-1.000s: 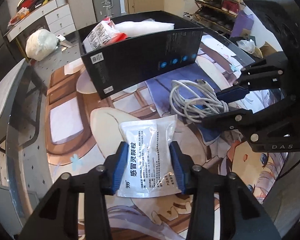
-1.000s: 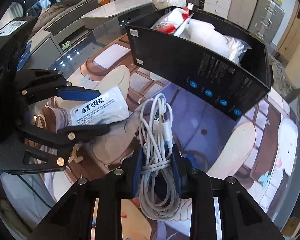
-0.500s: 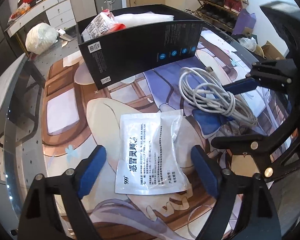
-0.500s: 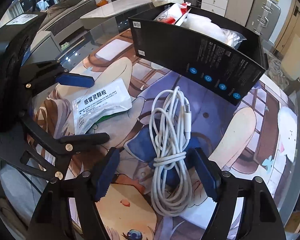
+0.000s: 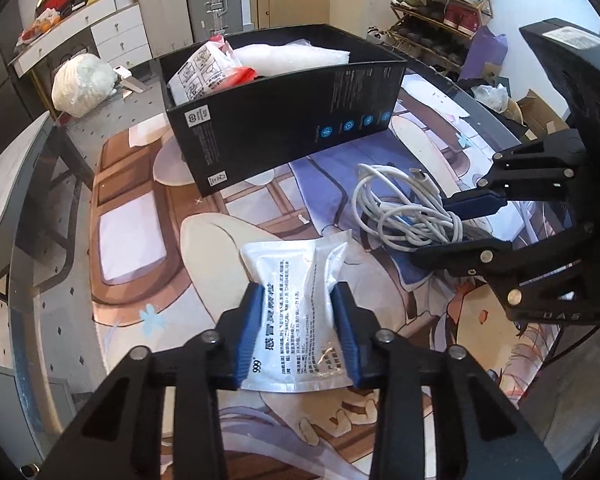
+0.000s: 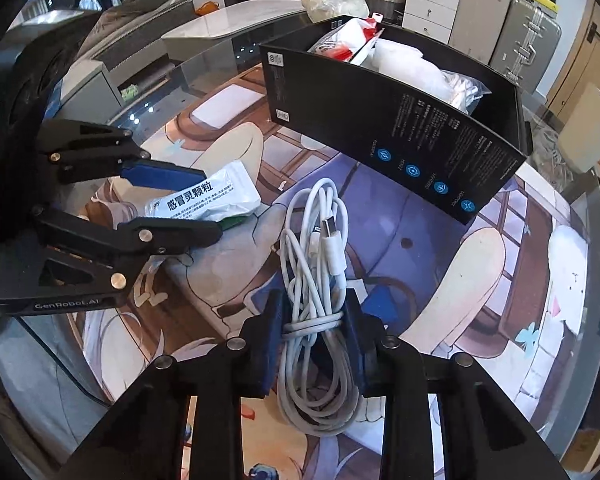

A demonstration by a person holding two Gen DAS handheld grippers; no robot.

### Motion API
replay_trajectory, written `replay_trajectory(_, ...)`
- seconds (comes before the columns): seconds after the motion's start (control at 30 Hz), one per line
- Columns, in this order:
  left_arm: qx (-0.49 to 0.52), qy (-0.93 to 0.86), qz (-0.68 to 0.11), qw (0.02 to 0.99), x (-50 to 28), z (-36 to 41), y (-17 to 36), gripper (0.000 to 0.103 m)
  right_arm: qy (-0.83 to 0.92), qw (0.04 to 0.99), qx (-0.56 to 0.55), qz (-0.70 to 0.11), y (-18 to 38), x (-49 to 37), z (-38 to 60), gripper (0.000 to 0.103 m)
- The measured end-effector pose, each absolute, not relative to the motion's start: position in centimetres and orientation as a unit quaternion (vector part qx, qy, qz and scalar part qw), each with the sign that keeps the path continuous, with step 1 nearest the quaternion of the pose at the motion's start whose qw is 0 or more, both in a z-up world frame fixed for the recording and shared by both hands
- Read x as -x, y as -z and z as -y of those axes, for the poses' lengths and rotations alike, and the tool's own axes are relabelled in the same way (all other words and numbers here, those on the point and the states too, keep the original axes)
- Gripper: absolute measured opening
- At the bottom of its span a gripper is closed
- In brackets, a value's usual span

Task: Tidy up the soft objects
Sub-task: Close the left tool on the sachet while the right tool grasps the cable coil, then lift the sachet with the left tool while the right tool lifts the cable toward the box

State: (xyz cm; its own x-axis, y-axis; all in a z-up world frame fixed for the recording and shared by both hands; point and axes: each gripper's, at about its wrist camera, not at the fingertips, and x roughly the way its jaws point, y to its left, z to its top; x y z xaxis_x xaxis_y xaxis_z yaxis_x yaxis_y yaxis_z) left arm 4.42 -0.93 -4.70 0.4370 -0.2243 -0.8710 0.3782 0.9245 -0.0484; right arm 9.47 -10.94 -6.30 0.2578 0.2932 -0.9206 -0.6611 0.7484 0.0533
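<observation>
Both claws stood wide half a second ago; now both are closing again. Left claw (image 5: 298, 332) is closing on the sachet (image 5: 300, 304), blue pads pressing its two long edges, film buckled between them. Right claw (image 6: 314, 320) is clamped across the cable coil (image 6: 320, 280) at its wrap band, pads squeezing the strands. So it's a re-grip on both items, not a release; pick-up looks ready to proceed.

Position: sachet lies flat on the table (image 5: 52, 304), near half between the left pads, far end sticking out ahead toward the box (image 5: 284, 120). The coil's loops stick out beyond the right pads toward the box, the rest trailing back under the claw. The box sits just beyond both, already holding a couple of soft packs. Neither item looks lifted yet.
</observation>
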Motion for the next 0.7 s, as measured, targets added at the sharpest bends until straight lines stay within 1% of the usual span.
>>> replay_trajectory(0.03, -0.078, 0.18, -0.497, 0.845, -4.4, 0.9, 4.6, 0.024, -0.309, 0.773, 0.171, -0.526, 6.3, -9.5, 11.1, 0.029)
replay_trajectory(0.1, -0.076, 0.181, -0.492, 0.848, -4.4, 0.8, 4.2, 0.016, -0.311, 0.774, 0.163, -0.528, 5.9, -9.6, 11.8, 0.029)
replay_trajectory(0.13, -0.076, 0.182, -0.491, 0.849, -4.3, 0.8, 4.0, 0.014, -0.31, 0.774, 0.162, -0.527, 5.9, -9.7, 11.9, 0.029)
replay_trajectory(0.23, -0.074, 0.182, -0.487, 0.851, -4.4, 0.7, 3.9, 0.011, -0.312, 0.775, 0.159, -0.526, 5.7, -9.6, 12.2, 0.029)
replay_trajectory(0.37, -0.071, 0.183, -0.486, 0.851, -4.4, 0.7, 3.8, 0.011, -0.313, 0.776, 0.16, -0.523, 5.5, -9.5, 12.2, 0.029)
replay_trajectory(0.4, -0.066, 0.183, -0.486, 0.852, -4.5, 0.6, 3.8, 0.012, -0.314, 0.776, 0.159, -0.524, 5.5, -9.5, 12.2, 0.029)
replay_trajectory(0.43, -0.055, 0.183, -0.487, 0.852, -4.6, 0.4, 3.8, 0.018, -0.315, 0.774, 0.159, -0.526, 5.5, -9.5, 12.2, 0.029)
replay_trajectory(0.47, -0.048, 0.184, -0.489, 0.851, -4.7, 0.2, 3.9, 0.026, -0.314, 0.773, 0.16, -0.527, 5.6, -9.5, 12.1, 0.029)
replay_trajectory(0.5, -0.05, 0.182, -0.493, 0.849, -4.8, 0.4, 4.1, 0.041, -0.314, 0.772, 0.161, -0.528, 5.7, -9.5, 12.0, 0.029)
replay_trajectory(0.53, -0.059, 0.177, -0.502, 0.845, -4.9, 0.6, 4.6, 0.042, -0.314, 0.772, 0.162, -0.529, 5.9, -9.5, 12.0, 0.029)
replay_trajectory(0.63, -0.078, 0.172, -0.496, 0.848, -4.6, 1.1, 4.9, 0.046, -0.314, 0.772, 0.16, -0.529, 5.8, -9.6, 11.8, 0.029)
replay_trajectory(0.7, -0.092, 0.165, -0.493, 0.849, -4.5, 1.4, 4.9, 0.047, -0.314, 0.772, 0.161, -0.529, 5.9, -9.6, 11.7, 0.029)
